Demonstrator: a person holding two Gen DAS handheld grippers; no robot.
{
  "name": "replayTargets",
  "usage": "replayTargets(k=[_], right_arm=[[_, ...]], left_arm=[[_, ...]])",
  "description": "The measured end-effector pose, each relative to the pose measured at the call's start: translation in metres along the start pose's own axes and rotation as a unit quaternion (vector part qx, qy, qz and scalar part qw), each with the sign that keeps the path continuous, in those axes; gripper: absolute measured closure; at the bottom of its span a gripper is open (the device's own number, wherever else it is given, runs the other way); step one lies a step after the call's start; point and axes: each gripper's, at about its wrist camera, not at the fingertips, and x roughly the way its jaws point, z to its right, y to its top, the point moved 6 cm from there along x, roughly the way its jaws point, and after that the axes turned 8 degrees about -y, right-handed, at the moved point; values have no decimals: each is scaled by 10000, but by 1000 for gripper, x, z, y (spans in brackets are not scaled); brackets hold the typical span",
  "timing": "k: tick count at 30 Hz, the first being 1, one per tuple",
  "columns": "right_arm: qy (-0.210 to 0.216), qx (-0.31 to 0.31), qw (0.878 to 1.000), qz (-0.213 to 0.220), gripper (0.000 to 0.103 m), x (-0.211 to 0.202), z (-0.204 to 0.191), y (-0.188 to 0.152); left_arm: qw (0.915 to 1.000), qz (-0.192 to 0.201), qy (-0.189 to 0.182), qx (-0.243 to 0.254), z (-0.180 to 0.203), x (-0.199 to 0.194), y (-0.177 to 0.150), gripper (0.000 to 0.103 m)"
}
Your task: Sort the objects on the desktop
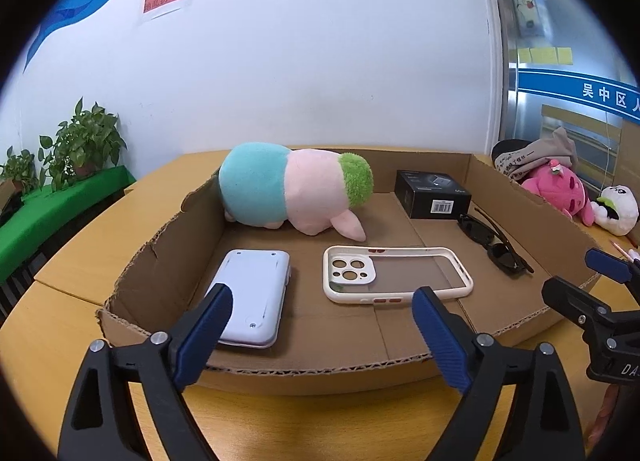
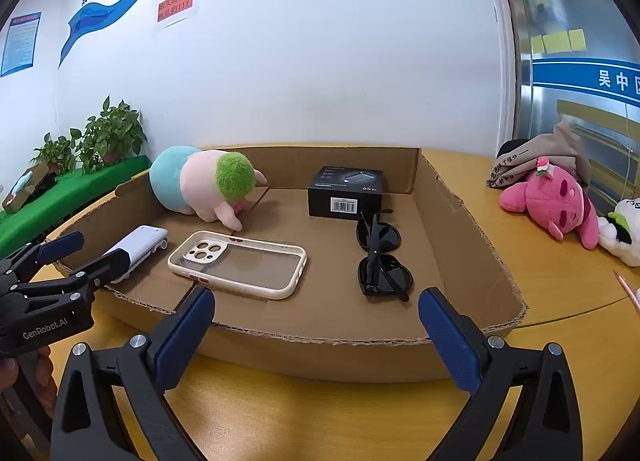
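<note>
In the cardboard tray (image 1: 532,197), the plush toy (image 1: 292,189) and box (image 1: 432,194) lie behind the phone case (image 1: 394,275).

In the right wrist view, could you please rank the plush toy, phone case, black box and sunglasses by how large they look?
1. Phone case
2. Plush toy, close to the case; it lies farther back, so this order is unsure
3. Black box
4. Sunglasses, about level with the box

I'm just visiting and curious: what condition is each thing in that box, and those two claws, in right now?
left gripper: open, empty
right gripper: open, empty
cardboard tray: open-topped
sunglasses: folded
phone case: empty, lying flat
black box: closed
plush toy: lying down
white device: lying flat
</note>
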Motion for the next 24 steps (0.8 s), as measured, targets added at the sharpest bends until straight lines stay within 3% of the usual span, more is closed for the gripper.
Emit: replayTargets(k=[24], right_arm=[[0, 0, 10000, -18, 0, -1, 1, 0]], left_arm=[[10000, -7, 75, -49, 1, -1, -3, 11]])
